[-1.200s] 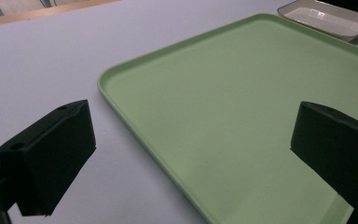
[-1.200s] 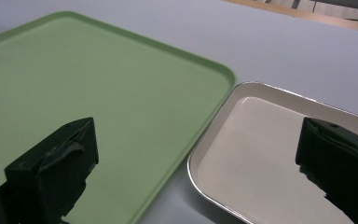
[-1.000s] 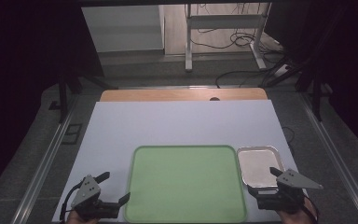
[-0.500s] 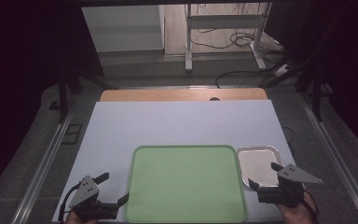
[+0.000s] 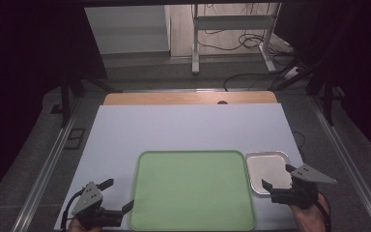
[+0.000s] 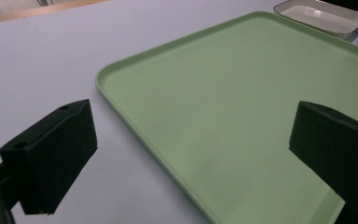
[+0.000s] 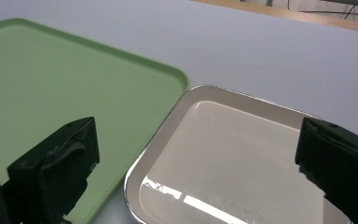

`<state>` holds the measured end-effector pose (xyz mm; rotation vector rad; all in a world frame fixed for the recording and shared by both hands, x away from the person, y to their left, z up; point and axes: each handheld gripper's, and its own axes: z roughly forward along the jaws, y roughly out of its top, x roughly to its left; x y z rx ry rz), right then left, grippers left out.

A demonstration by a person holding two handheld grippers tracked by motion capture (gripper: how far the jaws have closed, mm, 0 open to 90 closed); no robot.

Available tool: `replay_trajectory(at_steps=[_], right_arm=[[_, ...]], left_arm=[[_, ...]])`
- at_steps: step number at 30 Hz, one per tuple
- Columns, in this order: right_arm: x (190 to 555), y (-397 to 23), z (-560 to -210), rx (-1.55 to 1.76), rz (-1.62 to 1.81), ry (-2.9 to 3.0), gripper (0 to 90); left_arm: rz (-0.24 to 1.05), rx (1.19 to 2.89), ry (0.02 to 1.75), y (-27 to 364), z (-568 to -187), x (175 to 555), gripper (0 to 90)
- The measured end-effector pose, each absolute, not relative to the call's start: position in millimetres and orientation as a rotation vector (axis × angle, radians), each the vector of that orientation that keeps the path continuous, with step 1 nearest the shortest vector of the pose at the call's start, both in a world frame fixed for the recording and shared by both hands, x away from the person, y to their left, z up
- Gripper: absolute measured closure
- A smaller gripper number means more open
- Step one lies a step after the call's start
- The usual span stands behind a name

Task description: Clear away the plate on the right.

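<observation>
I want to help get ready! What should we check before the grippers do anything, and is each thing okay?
1. Left gripper open: ok, jaws wide apart.
2. Right gripper open: ok, nothing held.
3. Green tray empty: ok.
4. Metal tray empty: ok, beside the green tray's right edge.
5. Trays flat on the white table: ok.
6. What to pick up: cannot tell, no loose item seen.

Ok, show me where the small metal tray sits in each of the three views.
High view: the metal tray sits lower right, beside the green tray's right edge, just ahead of the right tongs.
Left gripper view: top right corner, beyond the green tray's far edge.
Right gripper view: lower centre-right, between the open jaws.
Shared landmark: the green tray.
</observation>
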<state>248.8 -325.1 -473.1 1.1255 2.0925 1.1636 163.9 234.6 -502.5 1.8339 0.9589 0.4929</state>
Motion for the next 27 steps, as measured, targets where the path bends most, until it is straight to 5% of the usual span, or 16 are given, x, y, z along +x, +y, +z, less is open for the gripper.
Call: replay_trajectory(at_steps=[27], right_arm=[[280.6,-339.3,-479.7,1.292,1.091,2.011,0.0]], left_arm=[[0.481,1.836,0.954,234.8,-502.7,164.8,0.7]])
